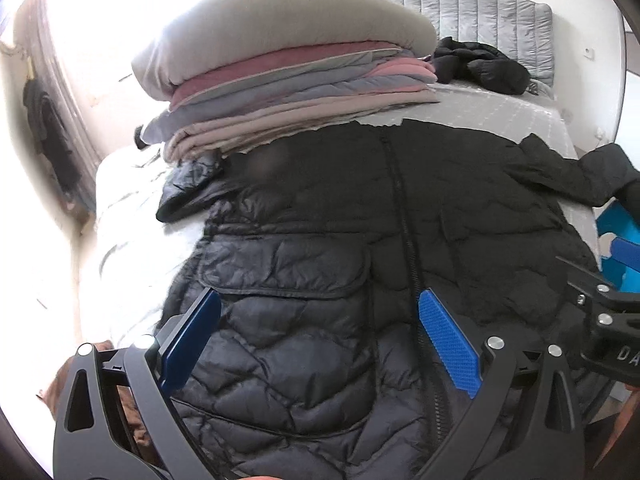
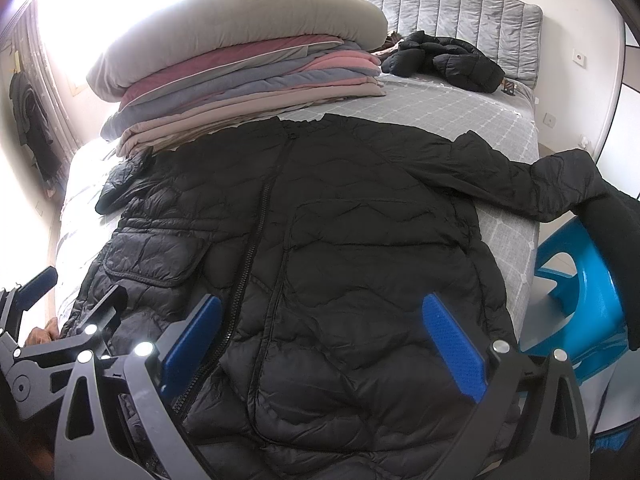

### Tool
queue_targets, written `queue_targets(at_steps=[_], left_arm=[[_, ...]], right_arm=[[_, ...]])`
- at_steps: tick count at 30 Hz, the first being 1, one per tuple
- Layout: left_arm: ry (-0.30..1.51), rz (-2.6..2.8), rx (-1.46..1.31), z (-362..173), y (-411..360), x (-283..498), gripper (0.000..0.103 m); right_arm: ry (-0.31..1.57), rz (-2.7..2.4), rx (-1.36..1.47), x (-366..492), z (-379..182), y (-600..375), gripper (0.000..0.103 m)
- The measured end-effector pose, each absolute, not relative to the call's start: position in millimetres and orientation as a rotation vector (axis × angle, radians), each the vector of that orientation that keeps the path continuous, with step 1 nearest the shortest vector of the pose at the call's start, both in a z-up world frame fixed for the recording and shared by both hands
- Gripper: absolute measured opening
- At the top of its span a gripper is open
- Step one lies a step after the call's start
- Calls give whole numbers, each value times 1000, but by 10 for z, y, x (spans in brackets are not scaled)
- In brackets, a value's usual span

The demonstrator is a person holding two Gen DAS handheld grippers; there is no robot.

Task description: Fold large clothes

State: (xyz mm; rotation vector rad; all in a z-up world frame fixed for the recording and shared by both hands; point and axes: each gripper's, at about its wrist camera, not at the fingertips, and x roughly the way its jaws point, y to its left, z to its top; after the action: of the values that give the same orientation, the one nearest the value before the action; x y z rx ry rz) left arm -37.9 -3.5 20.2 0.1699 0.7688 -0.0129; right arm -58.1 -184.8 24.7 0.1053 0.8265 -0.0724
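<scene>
A large black quilted puffer jacket lies flat, front up and zipped, on the grey bed; it also shows in the right wrist view. Its right sleeve hangs over the bed's right edge; its left sleeve is bent by the blanket stack. My left gripper is open and empty, hovering over the jacket's lower left part near the flap pocket. My right gripper is open and empty over the lower right part. The left gripper also appears at the right wrist view's left edge.
A tall stack of folded blankets sits at the bed's far left, touching the jacket's collar side. Another black jacket lies crumpled by the grey headboard. A blue plastic chair stands beside the bed's right edge.
</scene>
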Motion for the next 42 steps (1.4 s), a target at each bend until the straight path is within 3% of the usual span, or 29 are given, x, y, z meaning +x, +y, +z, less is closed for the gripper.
queue_targets(at_steps=[25,33,42], left_arm=[[824,-16,143,105,-6,-317,96],[739,-25,198,183,-85,-437,96],[818,-18,163,109,-35,-329,96]], right_arm=[[827,-74,103,-584,248,-1839,97],[825,-74,103,-583,247,-1838,97],[826,-73,103,-586,245,-1836,97]])
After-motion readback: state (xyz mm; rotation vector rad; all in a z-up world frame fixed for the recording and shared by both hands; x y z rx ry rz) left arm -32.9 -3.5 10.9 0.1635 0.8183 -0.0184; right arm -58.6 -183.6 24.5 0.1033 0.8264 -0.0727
